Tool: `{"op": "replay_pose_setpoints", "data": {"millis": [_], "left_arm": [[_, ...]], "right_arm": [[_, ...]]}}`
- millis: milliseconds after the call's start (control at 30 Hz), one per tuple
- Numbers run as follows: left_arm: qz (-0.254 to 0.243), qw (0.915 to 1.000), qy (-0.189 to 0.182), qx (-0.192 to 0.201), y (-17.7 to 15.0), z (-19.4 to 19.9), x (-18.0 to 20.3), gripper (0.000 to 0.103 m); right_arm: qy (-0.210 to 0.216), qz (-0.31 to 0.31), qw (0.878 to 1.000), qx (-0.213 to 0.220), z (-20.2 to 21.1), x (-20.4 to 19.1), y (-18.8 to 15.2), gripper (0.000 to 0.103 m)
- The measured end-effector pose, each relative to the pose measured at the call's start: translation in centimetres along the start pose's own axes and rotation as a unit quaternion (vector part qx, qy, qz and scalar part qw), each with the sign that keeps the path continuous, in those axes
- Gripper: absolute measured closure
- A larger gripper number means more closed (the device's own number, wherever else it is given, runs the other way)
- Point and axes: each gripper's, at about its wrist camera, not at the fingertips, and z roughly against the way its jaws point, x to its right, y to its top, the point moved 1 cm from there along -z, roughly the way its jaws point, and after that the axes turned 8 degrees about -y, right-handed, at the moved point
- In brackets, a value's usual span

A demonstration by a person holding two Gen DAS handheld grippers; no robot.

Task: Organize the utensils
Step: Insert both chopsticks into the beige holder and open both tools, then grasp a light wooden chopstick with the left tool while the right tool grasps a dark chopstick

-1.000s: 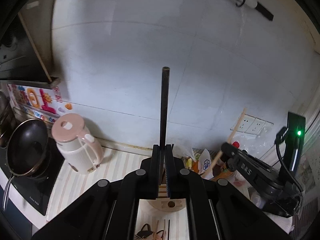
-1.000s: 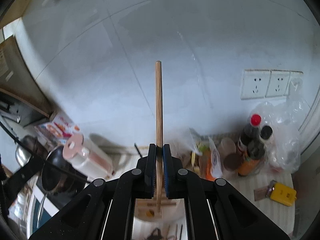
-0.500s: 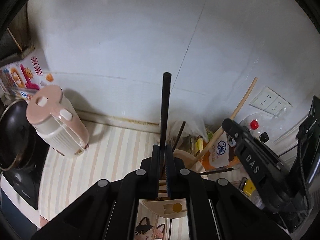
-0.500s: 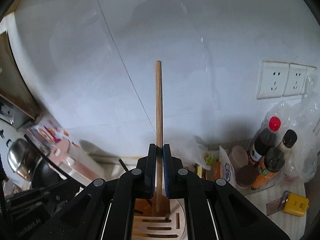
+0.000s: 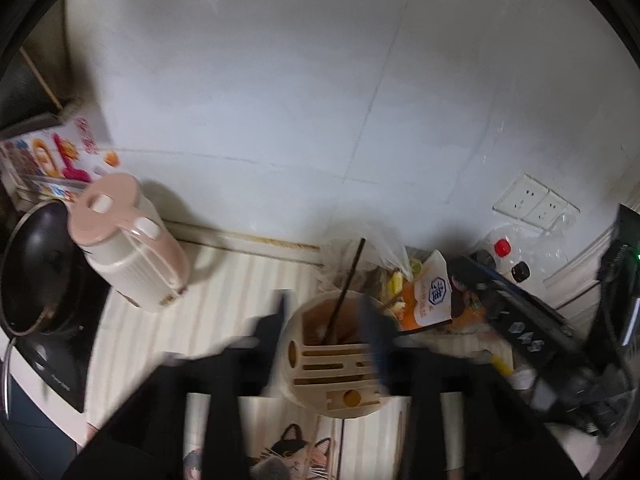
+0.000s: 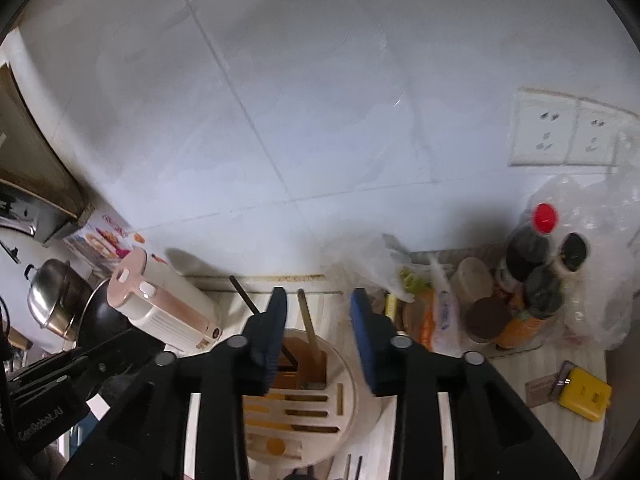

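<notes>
Striped counter (image 5: 248,280), both jaws spread over utensil holder (image 6: 348,384), left gripper (image 5: 326,320) blurred, utensil ends hidden inside.

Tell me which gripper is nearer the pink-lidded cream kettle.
Left. The left gripper is open over the round beige utensil holder, kettle just left; the right gripper sits on the holder's far side.

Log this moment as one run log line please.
left gripper open | right gripper open | black-handled utensil, wooden-handled utensil in round beige utensil holder
</notes>
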Motion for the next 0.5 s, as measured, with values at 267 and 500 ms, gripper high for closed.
{"op": "replay_pose_setpoints", "data": {"millis": [267,500], "left_arm": [[-0.002,0.9974,0.05,0.051,-3.1,3.1,-1.7,0.0],[-0.003,0.9953,0.09,0.034,-7.9,2.2,-3.4,0.0]], "right_arm": [[-0.046,-0.035,0.998,0.015,4.9,3.3,-2.0,0.034],[-0.075,-0.047,0.996,0.01,6.3,6.4,-7.0,0.016]]}}
